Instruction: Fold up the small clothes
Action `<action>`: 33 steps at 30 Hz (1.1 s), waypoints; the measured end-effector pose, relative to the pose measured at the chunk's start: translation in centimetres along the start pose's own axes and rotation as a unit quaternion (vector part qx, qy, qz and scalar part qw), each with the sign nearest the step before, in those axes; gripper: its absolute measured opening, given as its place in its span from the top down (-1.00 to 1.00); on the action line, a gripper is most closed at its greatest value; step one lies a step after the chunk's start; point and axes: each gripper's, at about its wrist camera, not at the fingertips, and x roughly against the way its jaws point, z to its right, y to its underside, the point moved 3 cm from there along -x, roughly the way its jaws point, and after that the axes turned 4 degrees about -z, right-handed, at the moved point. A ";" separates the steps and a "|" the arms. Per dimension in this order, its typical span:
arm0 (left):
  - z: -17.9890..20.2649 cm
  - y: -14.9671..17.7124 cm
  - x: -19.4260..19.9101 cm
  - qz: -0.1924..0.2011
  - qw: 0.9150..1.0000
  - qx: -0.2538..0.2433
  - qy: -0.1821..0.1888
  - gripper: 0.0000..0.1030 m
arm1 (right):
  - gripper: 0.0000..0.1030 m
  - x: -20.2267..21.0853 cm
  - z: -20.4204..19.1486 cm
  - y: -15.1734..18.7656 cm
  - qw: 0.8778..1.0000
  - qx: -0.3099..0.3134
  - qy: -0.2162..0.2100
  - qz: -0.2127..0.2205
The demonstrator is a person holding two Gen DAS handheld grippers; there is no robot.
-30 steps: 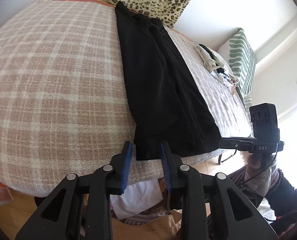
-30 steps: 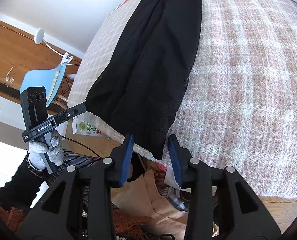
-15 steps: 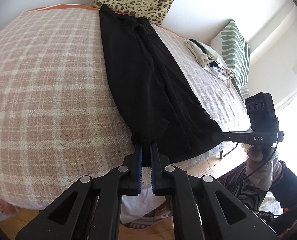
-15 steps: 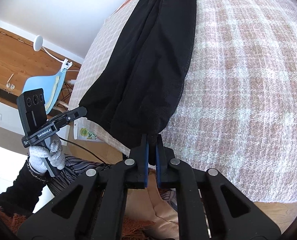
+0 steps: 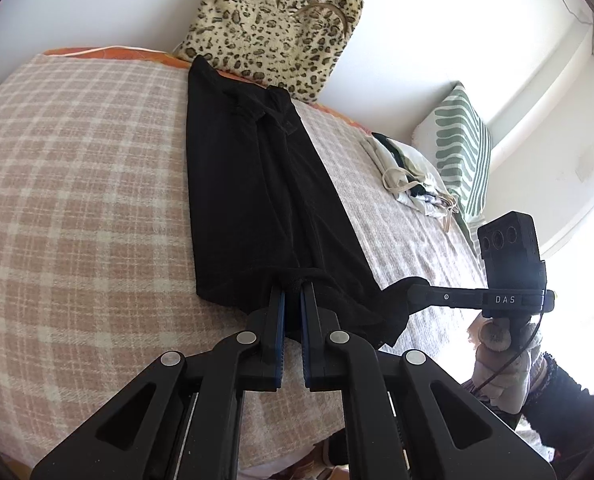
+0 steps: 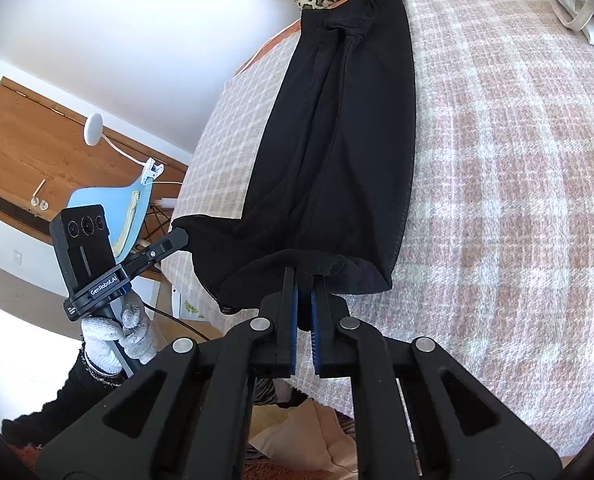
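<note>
Two corners of the black garment (image 5: 253,200) are pinched: one by the left gripper (image 5: 292,300), one by the right gripper (image 6: 305,280). Both are clamped tight on the near hem, which is lifted. Most of it is spread on the checked blanket (image 5: 77,200).

Both hand-held grippers (image 5: 293,300) clamped on hem (image 5: 297,276) (apparently lifted).

Black garment (image 5: 253,200) stretched long on the plaid bed cover

We see it lying lengthwise – far end by the leopard-print cushion, near hem lifted off the cover and folding back at both corners – soft, dark, creased down its middle.
</note>
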 end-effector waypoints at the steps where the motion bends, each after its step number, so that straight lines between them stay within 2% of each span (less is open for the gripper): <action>1: -0.2 -0.4 -0.2 0.003 1.000 0.003 -0.001 0.90 | 0.87 0.0 0.2 -0.5 1.000 -0.002 0.002 0.001; 13: -3.6 -3.4 -3.3 -0.004 0.999 0.042 -0.025 0.90 | 0.87 -1.2 3.4 -5.8 0.999 -0.039 0.011 0.018; 20: -4.3 -4.2 -4.6 -0.012 0.998 0.042 -0.036 0.90 | 0.87 -1.9 5.3 -7.0 0.998 -0.059 0.019 0.014; 29: -5.4 -4.8 -5.6 -0.016 0.997 0.061 -0.044 0.90 | 0.87 -2.6 5.8 -8.0 0.997 -0.064 0.036 0.014; 32: -5.7 -5.0 -5.3 -0.014 0.996 0.071 -0.053 0.66 | 0.86 -2.4 5.7 -8.0 0.997 -0.061 0.035 0.012; 33: -5.9 -5.0 -5.0 -0.013 0.996 0.076 -0.052 0.47 | 0.84 -2.5 5.4 -8.3 0.998 -0.061 0.032 0.013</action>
